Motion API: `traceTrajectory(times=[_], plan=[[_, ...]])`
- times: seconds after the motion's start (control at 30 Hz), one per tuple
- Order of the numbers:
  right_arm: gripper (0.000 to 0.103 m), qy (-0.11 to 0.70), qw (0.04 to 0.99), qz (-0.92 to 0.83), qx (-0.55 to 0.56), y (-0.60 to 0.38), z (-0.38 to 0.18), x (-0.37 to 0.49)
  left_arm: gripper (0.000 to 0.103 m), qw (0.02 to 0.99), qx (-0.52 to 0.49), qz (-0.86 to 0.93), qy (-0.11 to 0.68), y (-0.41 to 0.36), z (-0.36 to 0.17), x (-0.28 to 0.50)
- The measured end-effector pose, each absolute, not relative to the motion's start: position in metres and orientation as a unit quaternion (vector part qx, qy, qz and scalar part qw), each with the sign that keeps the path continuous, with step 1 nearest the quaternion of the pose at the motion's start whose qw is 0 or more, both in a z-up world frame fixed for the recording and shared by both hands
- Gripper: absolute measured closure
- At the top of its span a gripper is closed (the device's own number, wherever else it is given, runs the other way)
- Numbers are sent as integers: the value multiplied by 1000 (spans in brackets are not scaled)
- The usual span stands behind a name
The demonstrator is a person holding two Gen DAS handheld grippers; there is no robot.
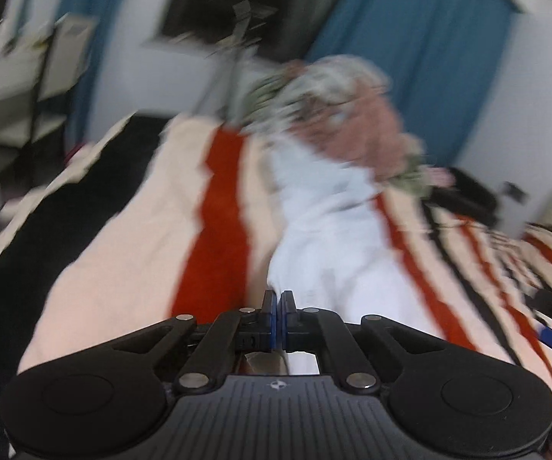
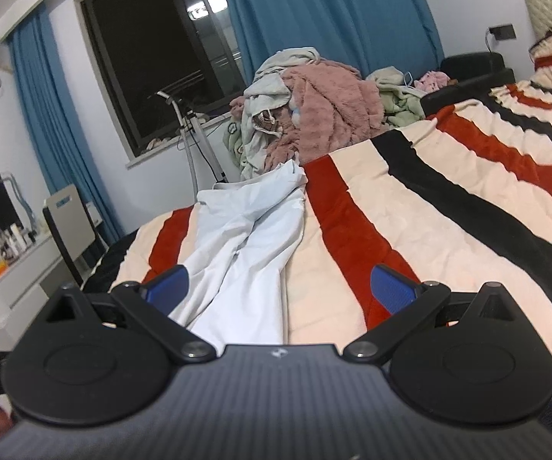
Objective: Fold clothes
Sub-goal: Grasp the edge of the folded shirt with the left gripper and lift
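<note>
A pair of pale blue-white trousers (image 2: 249,230) lies lengthwise on the striped bed blanket (image 2: 410,222), with the legs toward me. The same trousers (image 1: 325,226) show in the blurred left wrist view. My left gripper (image 1: 279,299) is shut at the near hem of the trousers; its blue pads meet right at the cloth's edge, and whether cloth is pinched between them I cannot tell. My right gripper (image 2: 279,287) is open wide above the near end of the trousers, with blue pads (image 2: 390,287) on either side and nothing between them.
A heap of unfolded clothes (image 2: 314,115), pink, green and grey, sits at the far end of the bed. Blue curtains (image 2: 333,11) and a dark window (image 2: 153,57) lie behind. A white desk (image 2: 19,272) with small items and a chair (image 2: 65,222) stand at the left.
</note>
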State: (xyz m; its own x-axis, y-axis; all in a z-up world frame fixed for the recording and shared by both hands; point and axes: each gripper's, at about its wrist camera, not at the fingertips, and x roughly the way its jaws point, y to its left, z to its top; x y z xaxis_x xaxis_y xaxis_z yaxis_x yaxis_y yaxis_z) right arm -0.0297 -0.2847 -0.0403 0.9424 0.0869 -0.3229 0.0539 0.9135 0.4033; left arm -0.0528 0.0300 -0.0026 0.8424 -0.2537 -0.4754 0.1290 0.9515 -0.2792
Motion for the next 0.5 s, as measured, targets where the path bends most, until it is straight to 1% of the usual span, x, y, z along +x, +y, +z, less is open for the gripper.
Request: traceTrajectory(times=[0.13,0.2,0.3,0.5], plan=[[0,161,961,3,223,-290,-39,-32,101,950,-86,-192,232,-4,14,-81],[0,152,963,-2,222,-291,-37,-35,101,939,-83,-227,244,-24,14,-84],[0,140,965,-7,223,-293,-35,-37,101,920,-89,-257,284,-49,4,-79],[0,159,955,-8,249,-302,-41,-32,101,863,-87,-260,424,-79,-52,-33]])
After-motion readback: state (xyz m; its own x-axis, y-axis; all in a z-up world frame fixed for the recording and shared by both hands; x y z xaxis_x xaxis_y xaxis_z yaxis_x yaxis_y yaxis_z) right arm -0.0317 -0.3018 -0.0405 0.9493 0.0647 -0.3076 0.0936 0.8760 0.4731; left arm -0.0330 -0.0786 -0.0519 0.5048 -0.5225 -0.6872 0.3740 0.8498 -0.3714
